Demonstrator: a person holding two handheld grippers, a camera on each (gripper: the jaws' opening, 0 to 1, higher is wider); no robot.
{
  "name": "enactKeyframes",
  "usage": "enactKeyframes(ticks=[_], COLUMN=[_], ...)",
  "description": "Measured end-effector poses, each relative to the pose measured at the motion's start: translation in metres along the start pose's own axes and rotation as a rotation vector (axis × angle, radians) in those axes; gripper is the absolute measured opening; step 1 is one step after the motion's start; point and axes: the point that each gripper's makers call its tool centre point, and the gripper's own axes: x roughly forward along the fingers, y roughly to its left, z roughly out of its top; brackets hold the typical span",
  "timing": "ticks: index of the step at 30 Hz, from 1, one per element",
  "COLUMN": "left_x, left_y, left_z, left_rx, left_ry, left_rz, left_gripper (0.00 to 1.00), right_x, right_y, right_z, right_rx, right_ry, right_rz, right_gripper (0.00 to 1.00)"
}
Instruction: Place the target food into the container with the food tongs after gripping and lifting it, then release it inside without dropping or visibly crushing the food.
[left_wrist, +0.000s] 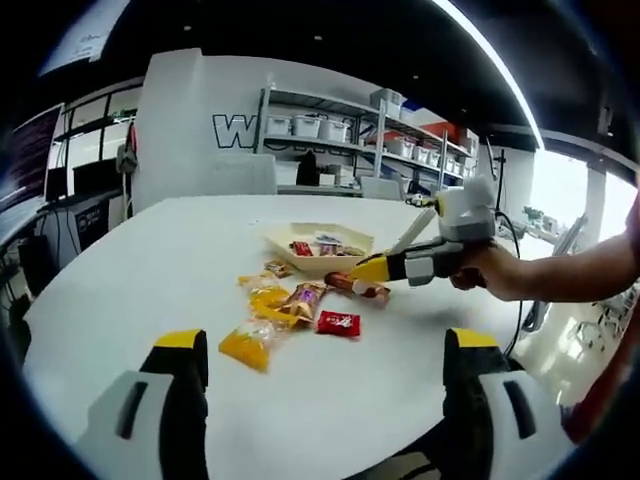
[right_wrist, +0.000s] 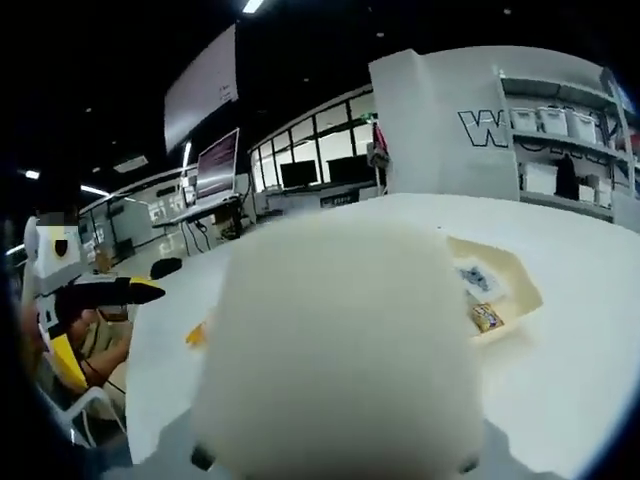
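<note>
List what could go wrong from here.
A white blurred object blocks the near table in the right gripper view, so aiming is half blind.
The red-wrapped snack lies close to other loose packets by the tray; the right gripper could shove it or catch a neighbour.

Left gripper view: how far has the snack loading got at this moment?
Partly done: a few wrapped snacks already lie in the pale tray. In hand: the right gripper reaches over a red-wrapped snack beside the tray; whether it grips is unclear. Left: several packets, including a red one, remain on the table. The left gripper is open.
</note>
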Motion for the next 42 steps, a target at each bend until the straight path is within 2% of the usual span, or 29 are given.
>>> enactKeyframes(ticks=[3,6,7,8,10,14,15,18,20,21,24,29,31,34,42], left_x=[0.000,-0.001,0.000,0.000,0.000,0.001,0.001,0.001,0.001,0.000,-0.002,-0.006,-0.007,-0.007,-0.007], left_y=[-0.001,-0.002,-0.002,-0.002,-0.003,-0.006,-0.007,-0.007,-0.006,-0.006,-0.005,0.002,0.003,0.003,0.000], left_z=[0.001,0.002,0.003,0.003,0.004,0.006,0.007,0.006,0.007,0.008,0.010,0.009,0.009,0.008,0.008], left_rx=[-0.001,-0.002,-0.002,-0.001,0.002,0.006,0.013,0.008,0.007,0.007,0.010,0.002,0.000,-0.005,0.002], left_ry=[-0.004,-0.007,-0.008,-0.008,-0.010,-0.012,-0.013,-0.012,-0.016,-0.020,-0.024,-0.026,-0.029,-0.031,-0.029], left_rz=[-0.003,-0.005,-0.005,-0.006,-0.009,-0.017,-0.019,-0.021,-0.018,-0.018,-0.016,-0.005,-0.001,-0.004,-0.009], left_gripper=[0.96,0.96,0.95,0.95,0.95,0.95,0.95,0.95,0.95,0.95,0.95,0.94,0.94,0.94,0.94], right_x=[-0.004,-0.006,-0.008,-0.008,-0.009,-0.006,-0.006,-0.005,-0.003,-0.001,0.001,0.000,0.000,-0.001,-0.013], right_y=[0.003,0.002,0.001,0.000,-0.003,-0.012,-0.015,-0.024,-0.029,-0.033,-0.037,-0.033,-0.018,-0.015,-0.018], right_z=[0.016,0.039,0.053,0.056,0.076,0.100,0.115,0.132,0.138,0.138,0.134,0.116,0.093,0.075,0.063], right_rx=[0.002,-0.069,-0.133,-0.144,-0.159,-0.200,-0.186,-0.202,-0.216,-0.246,-0.222,-0.185,-0.131,-0.115,-0.085], right_ry=[-0.030,-0.069,-0.091,-0.092,-0.118,-0.131,-0.150,-0.173,-0.171,-0.164,-0.159,-0.129,-0.074,-0.034,-0.024], right_rz=[0.005,-0.001,-0.015,-0.019,-0.025,-0.042,-0.038,-0.065,-0.087,-0.104,-0.099,-0.085,-0.011,0.016,0.022], right_gripper=[0.19,0.19,0.19,0.19,0.19,0.19,0.19,0.20,0.19,0.19,0.20,0.20,0.21,0.21,0.22])
